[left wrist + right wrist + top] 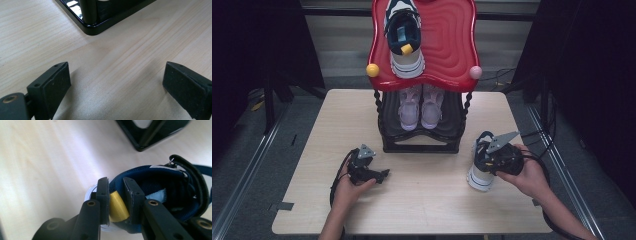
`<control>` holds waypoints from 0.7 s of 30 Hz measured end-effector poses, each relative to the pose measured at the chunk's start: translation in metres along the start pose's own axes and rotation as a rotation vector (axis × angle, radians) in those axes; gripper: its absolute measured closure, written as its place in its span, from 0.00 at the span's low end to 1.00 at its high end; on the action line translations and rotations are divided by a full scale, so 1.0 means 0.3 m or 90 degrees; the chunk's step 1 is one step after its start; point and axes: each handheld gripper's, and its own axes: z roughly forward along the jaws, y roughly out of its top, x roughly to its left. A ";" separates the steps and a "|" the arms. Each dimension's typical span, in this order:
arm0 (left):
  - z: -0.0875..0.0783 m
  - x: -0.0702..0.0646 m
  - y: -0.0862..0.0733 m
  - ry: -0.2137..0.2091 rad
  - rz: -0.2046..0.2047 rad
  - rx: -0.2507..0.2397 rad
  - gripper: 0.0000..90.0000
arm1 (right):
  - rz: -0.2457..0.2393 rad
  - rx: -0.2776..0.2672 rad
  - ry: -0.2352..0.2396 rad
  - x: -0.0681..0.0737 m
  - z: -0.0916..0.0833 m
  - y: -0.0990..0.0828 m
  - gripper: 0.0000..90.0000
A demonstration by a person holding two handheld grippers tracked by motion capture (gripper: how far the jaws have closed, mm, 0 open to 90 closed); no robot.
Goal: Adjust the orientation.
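a: what carries it all?
b: a light wooden table, pale grain running across the top.
a: and directly on it?
b: a black two-tier shoe rack at the middle far side, its base corner flat on the wood. a navy and white sneaker stands on the near right part, apart from the rack.

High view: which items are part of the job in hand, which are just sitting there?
In the job:
- navy sneaker on the table, heel clamped in the right claw
- matching sneaker on the red top shelf

Just there:
- pink shoes on the lower shelf
- left claw, open over bare table
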 end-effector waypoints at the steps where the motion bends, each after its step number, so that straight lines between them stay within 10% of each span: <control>1: -0.001 0.001 0.000 0.001 0.003 0.000 0.08 | 0.002 0.006 0.009 0.012 -0.002 0.003 0.84; 12: -0.001 0.000 0.000 0.001 0.002 0.000 0.08 | 0.007 0.060 0.037 0.049 0.005 0.061 0.65; 21: -0.001 0.000 0.000 0.001 0.003 0.000 0.08 | -0.013 0.182 0.079 0.010 0.036 0.114 0.62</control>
